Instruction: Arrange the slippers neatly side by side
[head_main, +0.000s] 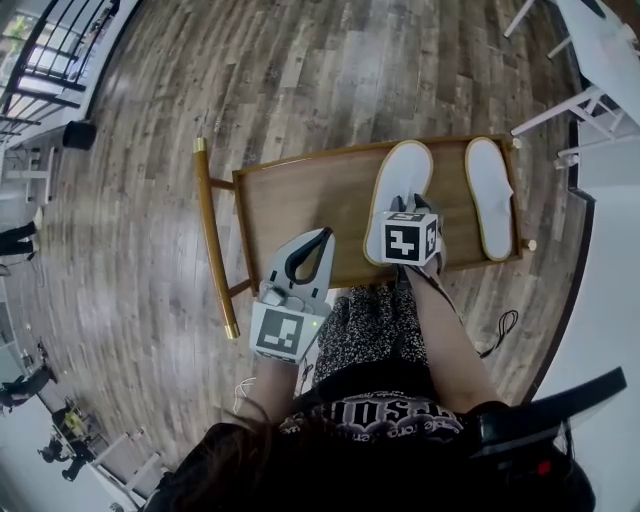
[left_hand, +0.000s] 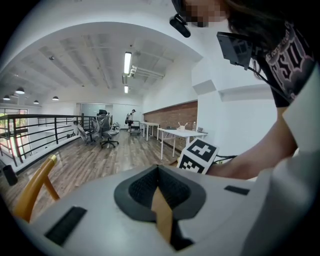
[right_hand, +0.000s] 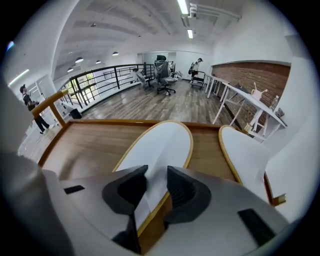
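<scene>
**Right gripper open over the heel of the inner slipper**

On the wooden tray table (head_main: 300, 205), two white slippers with tan edging lie in the half toward 3 o'clock in the head view. The inner slipper (head_main: 402, 180) leans its toe slightly toward 1 o'clock. The outer slipper (head_main: 490, 195) lies just beside it at 3 o'clock, running closer to straight, with a strip of bare wood between them.

The right gripper (head_main: 408, 208) points steeply down at the heel end of the inner slipper. In the right gripper view its jaws (right_hand: 156, 182) stand wide apart with the slipper's heel edge (right_hand: 160, 150) between them; the pads do not seem to press on it, though the contact is hard to read from that angle.

The left gripper (head_main: 316, 238) hovers over the table's near edge at about 7 o'clock from the slippers, well apart from both. In its own view its jaws (left_hand: 159, 170) are closed together at the tips and hold nothing.
</scene>
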